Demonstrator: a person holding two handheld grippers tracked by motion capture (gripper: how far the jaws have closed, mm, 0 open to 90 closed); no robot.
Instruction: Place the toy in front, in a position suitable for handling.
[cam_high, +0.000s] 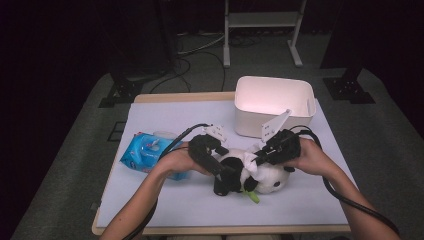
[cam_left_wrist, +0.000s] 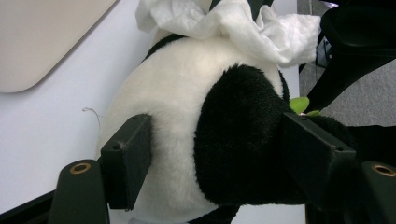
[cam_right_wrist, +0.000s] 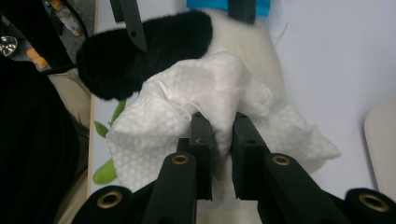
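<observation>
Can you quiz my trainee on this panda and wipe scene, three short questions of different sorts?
1. True or false: the right gripper is shut on the white wipe.
2. What does the left gripper straddle?
3. Which lies left of the panda: A, blue wipe pack; B, white bin?

Key: 1 true. 2 the panda's body, jaws on either side. 3 A.
</observation>
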